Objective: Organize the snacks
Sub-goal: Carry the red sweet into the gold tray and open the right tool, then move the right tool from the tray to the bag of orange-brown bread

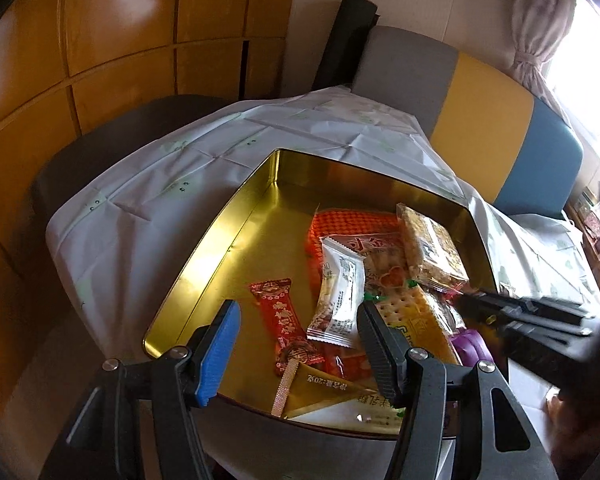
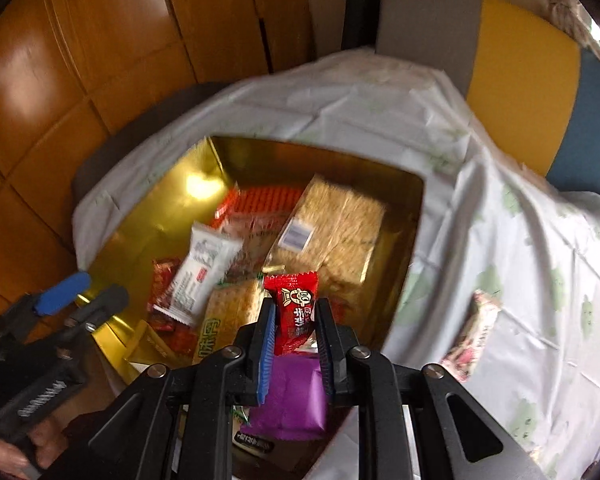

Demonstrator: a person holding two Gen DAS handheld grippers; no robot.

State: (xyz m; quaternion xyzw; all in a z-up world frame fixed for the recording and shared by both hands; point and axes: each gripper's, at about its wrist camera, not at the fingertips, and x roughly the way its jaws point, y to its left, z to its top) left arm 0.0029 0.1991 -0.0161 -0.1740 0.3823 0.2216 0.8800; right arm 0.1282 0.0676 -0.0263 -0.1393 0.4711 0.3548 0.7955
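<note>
Right hand-held gripper point(image 2: 296, 322) pinching red packet point(image 2: 294, 308)

Gold tin point(image 2: 404, 248) lying open on the tablecloth, snack packets heaped toward its three o'clock side; small red packet point(image 2: 296, 312) upright, pinched above the tin's six o'clock edge; floral packet point(image 2: 474, 334) loose at three o'clock, outside the tin

Tin point(image 1: 236, 216) sits on the tablecloth point(image 1: 148, 184), sofa point(image 1: 480, 116) behind it at 1 o'clock, wood panels point(image 1: 100, 40) at 10. In the tin, left wrist view: snacks piled toward 3 o'clock, bare floor at 10. Cereal bar pack point(image 1: 432, 248) at 2, cracker pack point(image 1: 416, 316) at 4 beneath it, candy point(image 1: 280, 320) at 7. Right wrist view: one snack pack point(image 2: 474, 336) outside the tin on the cloth, at 3 o'clock, well apart.
</note>
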